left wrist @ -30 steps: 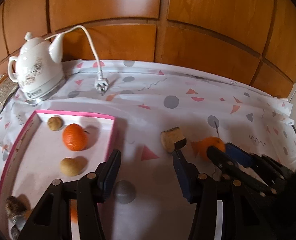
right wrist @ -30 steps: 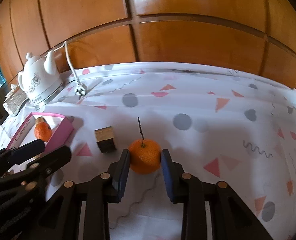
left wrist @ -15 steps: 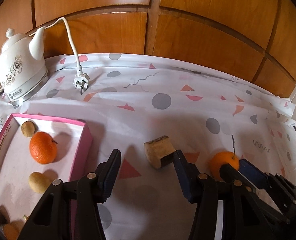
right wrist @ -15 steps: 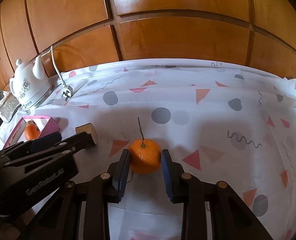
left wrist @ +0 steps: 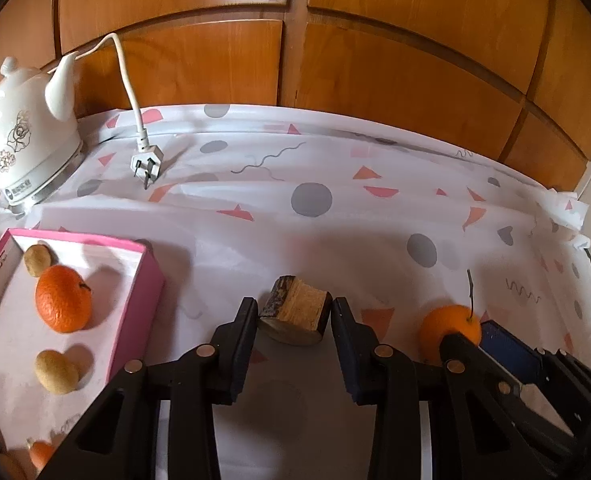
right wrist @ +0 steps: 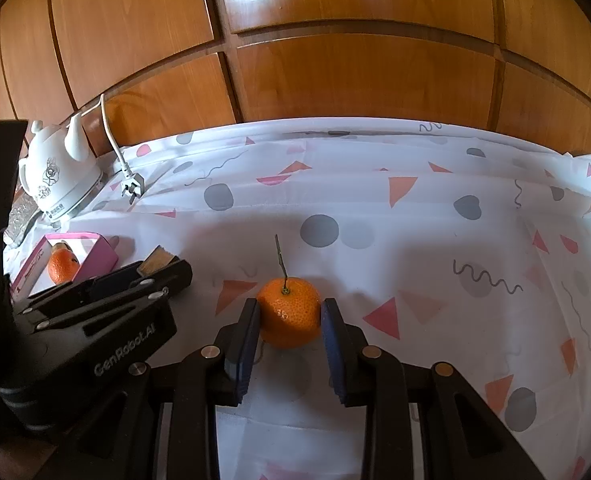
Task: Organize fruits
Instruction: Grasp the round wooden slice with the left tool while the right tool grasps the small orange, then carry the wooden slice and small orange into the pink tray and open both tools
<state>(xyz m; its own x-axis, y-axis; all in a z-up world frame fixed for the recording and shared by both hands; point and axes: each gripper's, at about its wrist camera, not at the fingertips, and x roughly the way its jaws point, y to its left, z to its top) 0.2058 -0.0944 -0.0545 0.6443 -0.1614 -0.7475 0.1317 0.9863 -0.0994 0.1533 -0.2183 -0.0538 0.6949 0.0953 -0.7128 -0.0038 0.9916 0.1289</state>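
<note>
A small wooden block (left wrist: 295, 310) with dark bark lies on the patterned cloth. My left gripper (left wrist: 293, 312) is open with its pads on either side of the block, close to it. My right gripper (right wrist: 289, 312) is shut on a stemmed orange (right wrist: 289, 312) and holds it just above the cloth; the orange also shows in the left wrist view (left wrist: 449, 322). A pink box (left wrist: 147, 280) at the left holds another orange (left wrist: 63, 298) and two small brown fruits, one near it (left wrist: 37, 260) and one lower down (left wrist: 57, 372).
A white electric kettle (left wrist: 27, 140) stands at the back left with its loose plug (left wrist: 147, 166) on the cloth. Wood panelling (left wrist: 335, 60) rises behind the table. The cloth's right edge (left wrist: 567, 216) is crumpled. The left gripper shows in the right wrist view (right wrist: 159, 276).
My left gripper has moved right from the pink box and forward, and now brackets the wooden block. My right gripper still holds the orange, shifted slightly right.
</note>
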